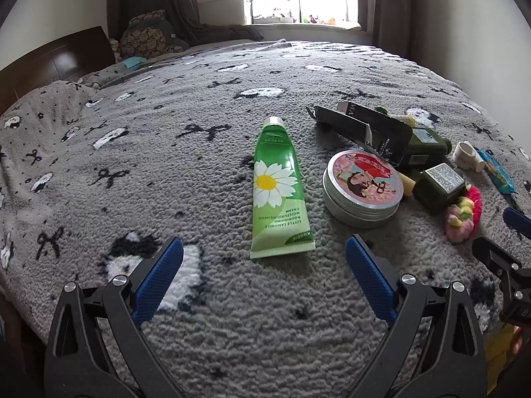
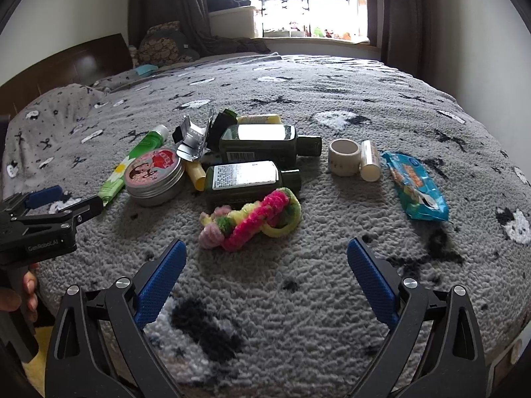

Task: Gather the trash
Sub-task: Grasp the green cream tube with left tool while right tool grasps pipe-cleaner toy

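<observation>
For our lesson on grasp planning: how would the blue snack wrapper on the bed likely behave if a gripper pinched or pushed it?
The blue snack wrapper looks crinkled and glossy, so it would probably flex and perhaps slip between pads. It lies flat on the fuzzy blanket, so it probably will not roll. It seems light, so a push would likely slide it.

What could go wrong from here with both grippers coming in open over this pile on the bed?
1. Trash and keepers lie packed together: the torn black box leans on the tin and bottles, so a grab may drag them along.
2. The blanket is soft and fuzzy; the open left gripper could snag pile under the flat tube.
3. The blue wrapper lies flat; the open right gripper may slide off it.
</observation>
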`<state>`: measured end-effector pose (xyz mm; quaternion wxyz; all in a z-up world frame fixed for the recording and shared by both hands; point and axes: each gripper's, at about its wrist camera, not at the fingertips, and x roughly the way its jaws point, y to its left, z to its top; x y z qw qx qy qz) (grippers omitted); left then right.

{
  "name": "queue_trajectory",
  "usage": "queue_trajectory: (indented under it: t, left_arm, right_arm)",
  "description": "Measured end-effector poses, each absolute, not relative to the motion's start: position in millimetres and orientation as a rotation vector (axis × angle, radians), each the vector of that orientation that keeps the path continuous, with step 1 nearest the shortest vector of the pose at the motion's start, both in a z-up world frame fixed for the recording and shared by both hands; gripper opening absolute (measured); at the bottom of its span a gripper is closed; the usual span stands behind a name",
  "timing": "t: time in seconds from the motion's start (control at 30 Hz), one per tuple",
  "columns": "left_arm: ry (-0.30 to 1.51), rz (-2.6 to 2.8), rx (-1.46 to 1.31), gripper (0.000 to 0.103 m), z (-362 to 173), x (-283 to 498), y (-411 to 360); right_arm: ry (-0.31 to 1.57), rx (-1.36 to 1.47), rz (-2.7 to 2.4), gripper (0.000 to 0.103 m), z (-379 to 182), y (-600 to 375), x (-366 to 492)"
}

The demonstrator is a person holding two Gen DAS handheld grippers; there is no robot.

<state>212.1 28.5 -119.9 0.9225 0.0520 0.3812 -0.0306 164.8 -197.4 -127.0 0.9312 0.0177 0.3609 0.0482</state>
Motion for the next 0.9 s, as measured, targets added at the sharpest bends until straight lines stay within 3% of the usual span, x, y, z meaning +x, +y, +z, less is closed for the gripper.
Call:
queue_trajectory:
  t: [0.13,0.43,0.6,0.7,0.83,0.9]
  left_arm:
    - [0.830,-0.046,0.133,0.087,-133,245,25]
    - [0.895,-0.057,0.103,0.085,-139,305,27]
    - [0.929,-0.090,0.070,0.079,-142,326,28]
    - [0.923,-0.105,0.080,0.066,-141,325,26]
    - [0.899,-0.123,0.099,0.040,-138,315,20]
    - [0.893,-0.119,0.104,0.040,-137,310,19]
  right_arm:
    - [0.768,0.041,0.106,0.091,-135,-194,183]
    - [0.793,0.055,0.128,0.089,-141,-193,209]
    - [0.797,0.053,0.150,0.076,-142,-190,214]
    - [0.795,0.057,0.156,0.073,-142,-191,211]
    - [0.788,0.077,0.158,0.071,-139,-195,204]
    - [0.784,0.079,0.158,0.071,-135,-196,199]
